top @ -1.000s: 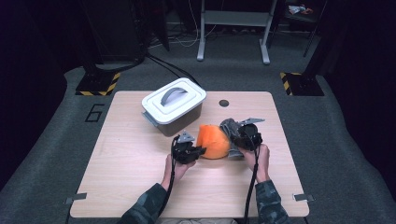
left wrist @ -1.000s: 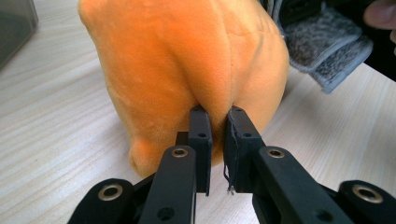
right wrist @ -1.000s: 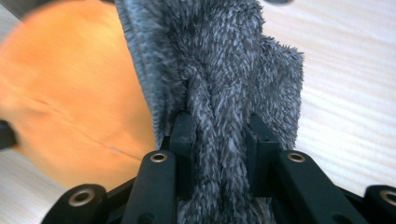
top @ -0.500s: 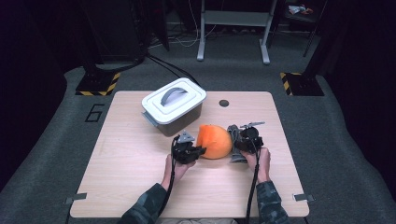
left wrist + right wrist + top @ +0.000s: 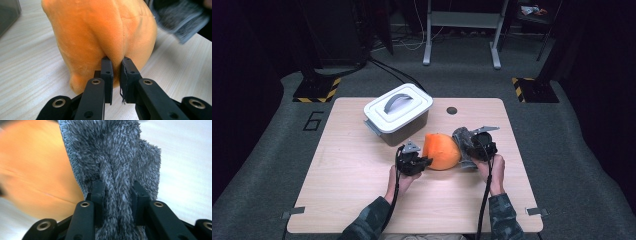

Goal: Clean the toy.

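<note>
High view: beside the white bin (image 5: 398, 114), we pinch the orange plush (image 5: 441, 151) in the left gripper (image 5: 417, 161) and grey cloth (image 5: 463, 141) in the right gripper (image 5: 477, 150) (thin folds); either could slip free.

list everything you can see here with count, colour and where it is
orange plush toy: 1, orange, on the table between the two grippers, pinched at a fold by the left one
fluffy grey cloth: 1, grey, right of the plush toy, clamped in the right gripper
lidded box: 1, white lid with grey handle over a grey body, far left-centre of the table
round hole: 1, dark, in the tabletop near the far edge
table: 1, light wood
hazard-striped floor plates: 2, black and yellow, on the floor beyond the table
left gripper: 1, black, fingers shut on the plush
right gripper: 1, black, fingers shut on the cloth
forearms: 2, camouflage sleeves, near edge
</note>
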Motion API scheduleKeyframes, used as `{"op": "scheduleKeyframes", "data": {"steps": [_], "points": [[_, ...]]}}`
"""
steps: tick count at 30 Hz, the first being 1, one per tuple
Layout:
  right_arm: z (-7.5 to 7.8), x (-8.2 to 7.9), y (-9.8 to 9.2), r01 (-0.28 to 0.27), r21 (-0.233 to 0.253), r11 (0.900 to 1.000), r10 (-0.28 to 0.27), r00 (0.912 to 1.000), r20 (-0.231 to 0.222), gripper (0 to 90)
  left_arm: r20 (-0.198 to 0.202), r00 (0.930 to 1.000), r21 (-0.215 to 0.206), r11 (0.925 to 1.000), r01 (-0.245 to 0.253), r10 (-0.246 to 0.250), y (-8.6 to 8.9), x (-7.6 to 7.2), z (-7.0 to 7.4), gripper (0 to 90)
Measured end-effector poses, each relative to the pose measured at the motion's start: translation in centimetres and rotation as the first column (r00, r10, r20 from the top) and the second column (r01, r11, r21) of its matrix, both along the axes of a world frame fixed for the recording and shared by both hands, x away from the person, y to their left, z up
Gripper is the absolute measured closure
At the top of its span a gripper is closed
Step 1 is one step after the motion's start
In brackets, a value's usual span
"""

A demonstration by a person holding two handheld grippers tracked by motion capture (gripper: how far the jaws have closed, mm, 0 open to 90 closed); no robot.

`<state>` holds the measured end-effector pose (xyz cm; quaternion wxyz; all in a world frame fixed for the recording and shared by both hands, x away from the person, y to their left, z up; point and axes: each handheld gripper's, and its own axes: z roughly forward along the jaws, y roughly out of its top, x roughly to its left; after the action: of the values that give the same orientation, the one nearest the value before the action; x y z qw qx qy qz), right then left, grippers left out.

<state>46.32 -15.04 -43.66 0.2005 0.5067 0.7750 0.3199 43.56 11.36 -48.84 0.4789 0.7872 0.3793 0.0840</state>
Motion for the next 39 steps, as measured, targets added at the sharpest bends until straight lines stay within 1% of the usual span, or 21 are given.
{"op": "scheduleKeyframes", "data": {"steps": [4,5,6,8,11,12,13,14,15,16,17,18,21,23,29,31,32,33,36,38,39], "points": [[1.8,-0.6,1.6,-0.059,0.012,0.998,0.058,0.9973,0.046,69.1,0.004,1.0,0.006,1.0,0.003,-0.003,-0.1,0.0,0.0,81.5],[2.0,-0.6,2.0,-0.089,0.018,0.996,0.088,0.9948,0.05,69.0,-0.002,1.0,0.001,1.0,-0.002,0.002,-0.1,-0.1,0.0,81.6],[2.2,-0.6,2.5,-0.104,0.04,0.994,0.103,0.9939,0.039,69.0,0.002,1.0,0.001,1.0,-0.003,0.003,-0.2,-0.1,0.0,81.5],[2.3,-0.6,3.5,-0.151,0.041,0.988,0.149,0.9873,0.055,69.0,0.004,1.0,0.0,1.0,0.0,0.0,-0.3,-0.1,0.0,81.6],[2.7,-0.8,4.9,-0.193,0.057,0.979,0.189,0.9794,0.071,69.0,0.005,1.0,0.006,1.0,0.005,-0.005,-0.3,-0.1,0.0,81.5],[2.8,-0.7,5.3,-0.205,0.041,0.978,0.202,0.9769,0.071,69.0,0.001,1.0,0.004,1.0,0.003,-0.003,-0.3,-0.1,0.0,81.5],[2.8,-0.7,5.9,-0.199,0.041,0.979,0.196,0.9785,0.063,69.0,0.015,0.9998,0.017,0.9998,0.011,-0.011,-0.2,0.0,0.1,81.5],[2.7,-0.6,6.2,-0.216,0.035,0.976,0.214,0.9748,0.064,69.0,0.009,0.9999,0.014,0.9999,0.008,-0.008,-0.3,-0.1,0.1,81.5],[2.5,-0.6,6.5,-0.22,0.026,0.975,0.218,0.9743,0.057,68.9,0.009,0.9999,0.015,0.9999,0.008,-0.008,-0.3,-0.1,0.1,81.5],[2.4,-0.5,6.7,-0.217,0.007,0.976,0.216,0.9748,0.056,69.0,0.014,0.9998,0.023,0.9997,0.014,-0.014,-0.2,0.0,0.1,81.5],[2.3,-0.4,6.8,-0.208,0.007,0.978,0.207,0.9767,0.056,69.1,0.016,0.9998,0.02,0.9997,0.013,-0.014,-0.2,0.0,0.1,81.5],[2.3,-0.4,6.7,-0.211,0.009,0.977,0.211,0.9761,0.053,69.1,0.017,0.9998,0.018,0.9998,0.013,-0.013,-0.3,0.0,0.1,81.5],[2.2,-0.3,6.4,-0.202,-0.008,0.979,0.202,0.9779,0.053,69.2,0.016,0.9997,0.019,0.9997,0.016,-0.016,-0.3,0.0,0.1,81.5],[2.1,-0.3,6.1,-0.194,-0.008,0.981,0.194,0.9796,0.052,69.2,0.007,0.9999,0.006,0.9999,0.01,-0.01,-0.4,-0.1,0.1,81.5],[1.7,-0.2,4.6,-0.159,0.0,0.987,0.159,0.9863,0.045,69.0,0.001,0.9999,0.004,0.9999,0.012,-0.012,-0.4,0.0,0.0,81.5],[1.7,-0.2,4.4,-0.157,-0.002,0.988,0.157,0.9868,0.042,69.0,0.001,0.9999,0.005,0.9999,0.012,-0.012,-0.4,0.0,0.0,81.5],[1.5,-0.2,3.9,-0.136,0.003,0.991,0.135,0.99,0.04,68.9,-0.002,0.9999,0.005,0.9999,0.012,-0.012,-0.3,0.0,0.0,81.5],[1.4,-0.2,3.7,-0.129,0.006,0.992,0.129,0.9912,0.03,68.9,-0.001,0.9999,0.006,0.9999,0.012,-0.012,-0.3,0.0,0.0,81.5],[1.2,-0.1,3.1,-0.121,0.0,0.993,0.121,0.9921,0.033,68.9,-0.002,0.9999,0.005,0.9999,0.01,-0.01,-0.3,0.0,0.0,81.5],[0.9,-0.1,2.5,-0.098,-0.003,0.995,0.098,0.9948,0.029,68.9,-0.002,1.0,0.004,0.9999,0.009,-0.009,-0.3,0.0,0.0,81.5],[0.6,0.0,1.9,-0.082,-0.003,0.997,0.082,0.9965,0.017,68.9,-0.001,0.9999,0.007,0.9999,0.011,-0.011,-0.3,0.0,0.0,81.5]]}}
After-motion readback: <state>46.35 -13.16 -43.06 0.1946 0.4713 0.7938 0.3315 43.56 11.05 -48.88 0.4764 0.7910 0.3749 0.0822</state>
